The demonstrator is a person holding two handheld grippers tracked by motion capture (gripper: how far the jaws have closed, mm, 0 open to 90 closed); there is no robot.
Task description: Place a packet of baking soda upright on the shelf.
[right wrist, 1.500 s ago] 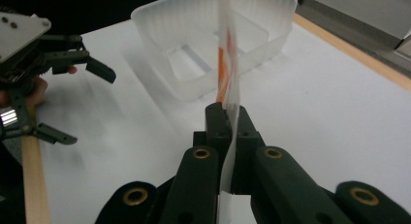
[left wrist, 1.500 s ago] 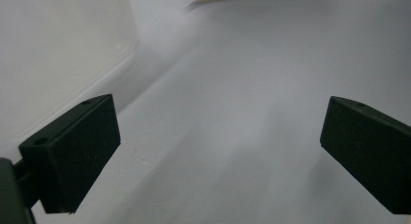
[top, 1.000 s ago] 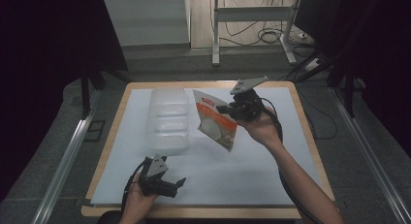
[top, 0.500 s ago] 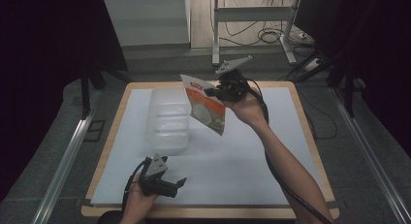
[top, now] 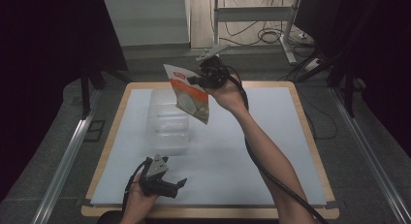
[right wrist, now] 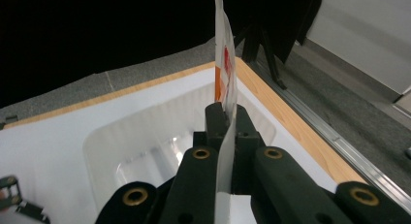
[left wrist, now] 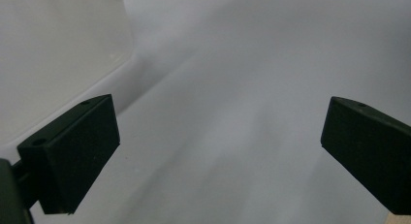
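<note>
A white and orange pouch hangs in the air over the far end of a clear plastic container, tilted with its lower corner toward the table. My right gripper is shut on the pouch's upper right edge. In the right gripper view the pouch stands edge-on between the closed jaws of the right gripper, with the container below. My left gripper rests near the table's front edge, open and holding nothing. In the left gripper view the left gripper has its jaws spread wide over the white surface.
The white table has a wooden rim. The container wall lies just left of the left jaw. Metal rails run along both sides of the table, and cables lie on the floor beyond.
The right hand has carried the pouch leftward and upward, from the table's right-centre to above the container's far end. The left gripper has stayed in place.
</note>
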